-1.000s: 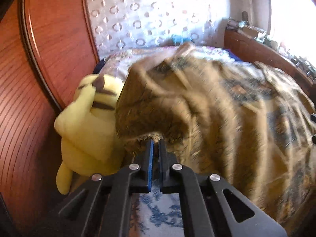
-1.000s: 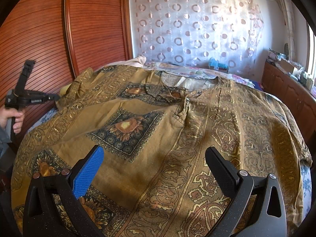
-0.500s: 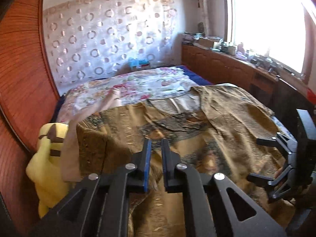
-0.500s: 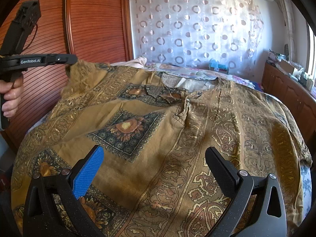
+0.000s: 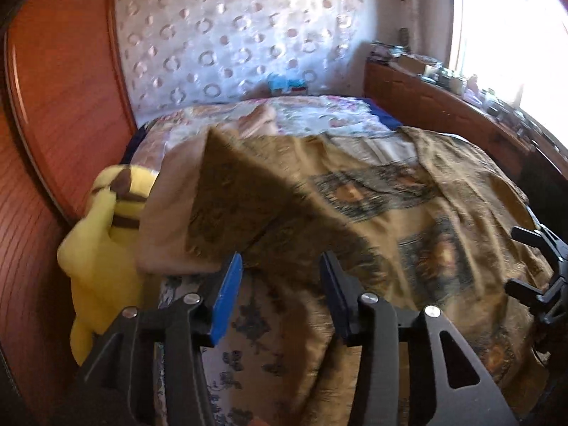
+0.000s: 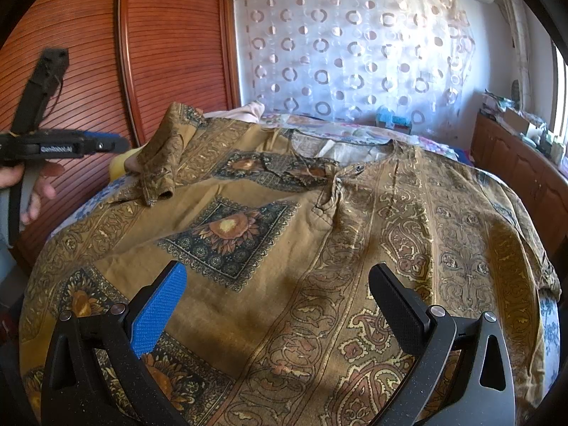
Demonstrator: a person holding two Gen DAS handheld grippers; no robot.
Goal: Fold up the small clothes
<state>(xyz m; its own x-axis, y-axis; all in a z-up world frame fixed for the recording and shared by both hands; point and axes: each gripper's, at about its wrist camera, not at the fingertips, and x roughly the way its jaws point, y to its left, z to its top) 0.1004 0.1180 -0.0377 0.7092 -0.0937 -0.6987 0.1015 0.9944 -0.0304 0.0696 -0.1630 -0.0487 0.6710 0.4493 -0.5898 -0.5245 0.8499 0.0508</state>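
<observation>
- The patterned shirt (image 6: 319, 248) lies spread face-up across the bed (image 5: 198, 323), flat so I can fold it.
- Its sleeve (image 6: 163, 156) sits flopped inward over the chest, the first fold, I judge.
- My right gripper (image 6: 277, 305) hovers spread wide over the hem, empty.
- My left gripper (image 5: 280, 294) is opening beside the sleeve, nothing between its jaws.
</observation>
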